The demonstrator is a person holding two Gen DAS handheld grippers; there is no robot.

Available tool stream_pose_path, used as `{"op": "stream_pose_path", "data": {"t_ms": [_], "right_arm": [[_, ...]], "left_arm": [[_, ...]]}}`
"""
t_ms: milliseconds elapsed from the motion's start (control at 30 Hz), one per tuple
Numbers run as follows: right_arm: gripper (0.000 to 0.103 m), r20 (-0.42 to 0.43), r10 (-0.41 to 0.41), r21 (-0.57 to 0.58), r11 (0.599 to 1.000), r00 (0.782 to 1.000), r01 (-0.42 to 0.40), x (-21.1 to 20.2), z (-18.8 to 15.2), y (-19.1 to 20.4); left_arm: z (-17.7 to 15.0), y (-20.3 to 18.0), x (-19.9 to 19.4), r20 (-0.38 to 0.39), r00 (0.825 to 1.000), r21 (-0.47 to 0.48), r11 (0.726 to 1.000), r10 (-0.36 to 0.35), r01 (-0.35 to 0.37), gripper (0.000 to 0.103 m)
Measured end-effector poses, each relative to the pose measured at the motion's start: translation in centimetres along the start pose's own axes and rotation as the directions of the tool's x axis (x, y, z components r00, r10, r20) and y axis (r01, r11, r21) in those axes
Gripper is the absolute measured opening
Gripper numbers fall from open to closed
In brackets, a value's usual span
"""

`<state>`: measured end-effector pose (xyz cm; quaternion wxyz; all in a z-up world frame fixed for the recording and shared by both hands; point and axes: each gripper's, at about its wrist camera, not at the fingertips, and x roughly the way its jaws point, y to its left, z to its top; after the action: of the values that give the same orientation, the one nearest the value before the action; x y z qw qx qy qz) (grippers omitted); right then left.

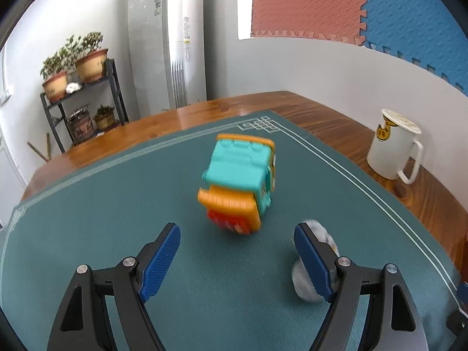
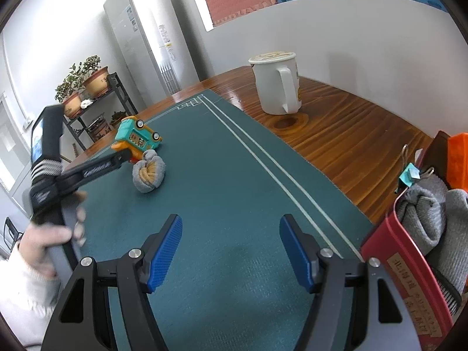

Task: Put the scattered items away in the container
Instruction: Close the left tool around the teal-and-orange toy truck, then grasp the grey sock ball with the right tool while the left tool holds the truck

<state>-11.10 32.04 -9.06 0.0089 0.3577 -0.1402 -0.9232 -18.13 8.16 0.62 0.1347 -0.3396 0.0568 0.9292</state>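
Left gripper (image 1: 237,259): jaws spread wide, holding nothing; low over the green mat (image 1: 117,204), the toy bus (image 1: 238,181) just ahead between its fingers, blurred
Rolled grey sock (image 2: 148,171): on the mat, touching the bus, beside the left gripper's right finger
Right gripper (image 2: 231,251): wide open, empty, over bare mat
Red container (image 2: 409,266): at the mat's right edge; grey socks (image 2: 424,219) inside
White mug (image 2: 276,83): on the wooden table (image 2: 336,128)

No legible text anywhere.
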Motion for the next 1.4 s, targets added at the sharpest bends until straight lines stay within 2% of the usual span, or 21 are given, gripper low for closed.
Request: {"op": "stream_pose_path", "data": {"t_ms": [267, 467, 500, 533, 567, 800, 1067, 1400], "right_arm": [[0.073, -0.005, 0.001, -0.007, 1.0, 1.0, -0.001, 0.1, 0.0, 0.1], [0.073, -0.008, -0.01, -0.022, 1.0, 1.0, 0.01, 0.3, -0.1, 0.3], [0.073, -0.007, -0.012, -0.027, 1.0, 1.0, 0.012, 0.3, -0.2, 0.4], [0.073, -0.005, -0.015, -0.032, 0.999, 1.0, 0.015, 0.3, -0.2, 0.5], [0.073, -0.003, -0.017, -0.037, 0.999, 1.0, 0.017, 0.3, -0.2, 0.5], [0.073, 0.02, -0.035, -0.057, 0.998, 0.999, 0.036, 0.1, -0.2, 0.7], [0.073, 0.031, -0.041, -0.06, 0.997, 0.999, 0.042, 0.2, -0.3, 0.6], [0.073, 0.04, -0.053, -0.067, 0.996, 0.998, 0.056, 0.6, -0.4, 0.7]], "left_arm": [[1.4, 0.3, 2.7, 0.002, 1.0, 0.025, 1.0, -0.002, 0.002, 0.082], [1.9, 0.7, 3.5, 0.0, 0.999, 0.02, 0.999, -0.037, 0.037, 0.082], [1.7, 0.8, 3.5, -0.004, 0.999, 0.013, 0.999, -0.043, 0.043, 0.079], [1.6, 0.8, 3.4, -0.008, 0.999, 0.006, 0.999, -0.049, 0.049, 0.06], [1.5, 0.9, 3.4, -0.012, 0.998, -0.001, 0.998, -0.055, 0.055, 0.053], [0.8, 1.2, 3.0, -0.038, 0.995, -0.049, 0.994, -0.095, 0.093, 0.05], [-1.7, 2.2, -4.0, 0.016, 0.998, -0.085, 0.995, -0.056, 0.058, 0.047], [-6.3, 4.8, -10.0, 0.006, 0.999, -0.132, 0.99, -0.049, 0.05, 0.047]]}}
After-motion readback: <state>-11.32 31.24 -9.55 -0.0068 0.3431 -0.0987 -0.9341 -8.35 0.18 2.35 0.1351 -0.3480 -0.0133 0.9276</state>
